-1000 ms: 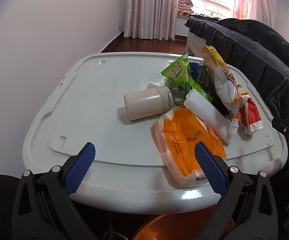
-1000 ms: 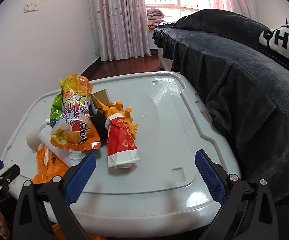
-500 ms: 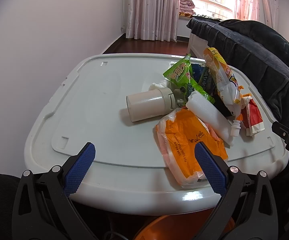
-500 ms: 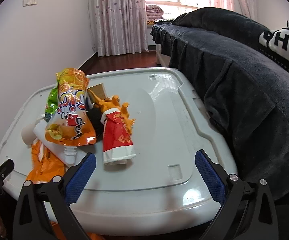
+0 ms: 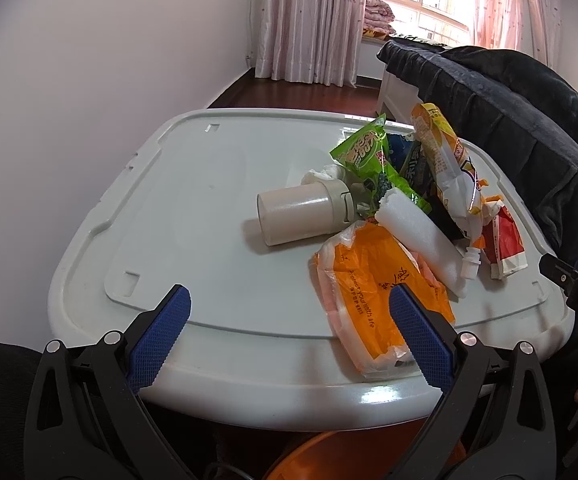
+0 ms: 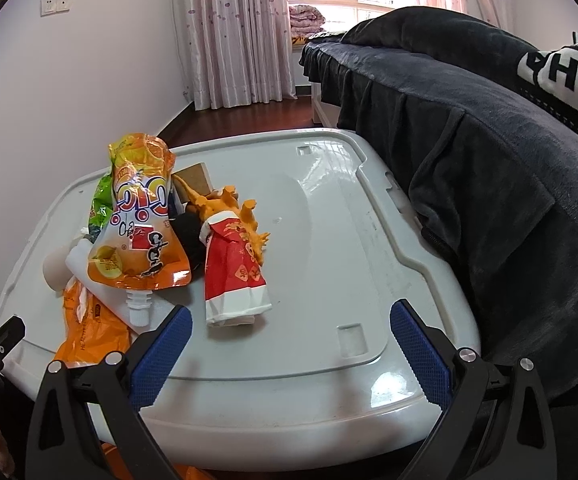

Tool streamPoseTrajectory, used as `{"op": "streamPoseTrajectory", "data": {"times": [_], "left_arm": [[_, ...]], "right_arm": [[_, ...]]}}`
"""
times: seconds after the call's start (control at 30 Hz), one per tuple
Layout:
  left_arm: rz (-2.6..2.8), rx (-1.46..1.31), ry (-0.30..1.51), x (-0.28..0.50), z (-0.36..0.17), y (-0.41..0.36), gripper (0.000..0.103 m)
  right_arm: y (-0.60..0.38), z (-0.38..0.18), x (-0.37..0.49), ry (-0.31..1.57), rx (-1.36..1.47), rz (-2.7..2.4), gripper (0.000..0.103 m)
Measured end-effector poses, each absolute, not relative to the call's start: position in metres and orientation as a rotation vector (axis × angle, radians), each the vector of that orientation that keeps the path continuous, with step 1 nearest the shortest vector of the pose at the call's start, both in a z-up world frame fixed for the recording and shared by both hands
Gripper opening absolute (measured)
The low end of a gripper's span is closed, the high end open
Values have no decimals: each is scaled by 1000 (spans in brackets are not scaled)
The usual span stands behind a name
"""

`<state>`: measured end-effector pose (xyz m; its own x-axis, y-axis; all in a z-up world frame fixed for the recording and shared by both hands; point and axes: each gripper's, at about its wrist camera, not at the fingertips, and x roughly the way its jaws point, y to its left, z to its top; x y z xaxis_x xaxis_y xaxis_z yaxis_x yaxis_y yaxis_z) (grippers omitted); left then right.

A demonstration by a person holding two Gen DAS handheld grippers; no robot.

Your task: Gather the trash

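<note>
A pile of trash lies on a white plastic tabletop [image 5: 193,208]. It holds a cream cup on its side [image 5: 303,213], an orange plastic bag [image 5: 373,284], a white foam roll [image 5: 421,246], a green snack bag [image 5: 363,152], an orange juice pouch [image 6: 139,220] and a red paper packet [image 6: 235,276]. My left gripper [image 5: 289,340] is open and empty at the near table edge, short of the cup and orange bag. My right gripper [image 6: 289,348] is open and empty, just short of the red packet.
A bed under a dark blanket [image 6: 489,152] runs along the right side of the table. A white wall [image 5: 89,80] is to the left. An orange bin [image 5: 329,456] shows below the near table edge. Curtains and a window are at the back.
Both grippers have drifted slightly toward the table; the pile looks a little nearer in both views. Both jaws stay open. Nothing on the table has moved.
</note>
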<state>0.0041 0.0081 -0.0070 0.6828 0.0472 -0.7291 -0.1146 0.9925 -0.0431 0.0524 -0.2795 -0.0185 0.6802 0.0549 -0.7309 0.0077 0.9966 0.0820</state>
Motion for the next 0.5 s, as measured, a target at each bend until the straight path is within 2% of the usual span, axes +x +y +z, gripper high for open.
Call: {"op": "streamPoseTrajectory", "data": {"times": [0.5], "left_arm": [[88,-71,811,2,-7,4,97]], "right_arm": [[-279,-19,50,815,67,18,98]]}}
